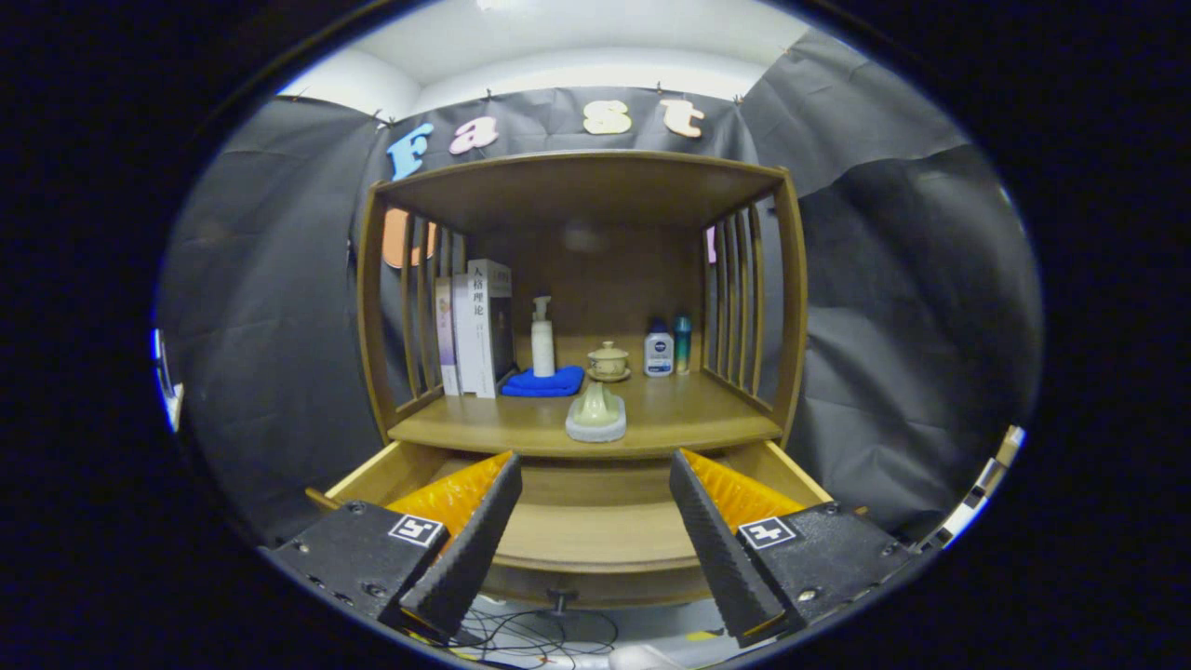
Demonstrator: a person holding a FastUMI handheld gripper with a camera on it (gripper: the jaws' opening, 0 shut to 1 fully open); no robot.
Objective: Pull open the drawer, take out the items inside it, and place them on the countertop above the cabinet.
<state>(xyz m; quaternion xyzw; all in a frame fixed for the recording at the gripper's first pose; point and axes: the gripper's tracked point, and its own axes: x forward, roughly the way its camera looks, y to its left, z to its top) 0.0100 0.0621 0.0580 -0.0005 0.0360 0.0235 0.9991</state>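
Now the drawer [595, 521] stands pulled out, bare inside; gripper [595, 549] fingers spread apart

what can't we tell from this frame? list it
- Drawer corners: hidden by the fingers of the open gripper.
- Small bottles at the back of the countertop: too small to identify.
- Books: too small to count.
- Cabinet below the drawer: cut off, gripper view.
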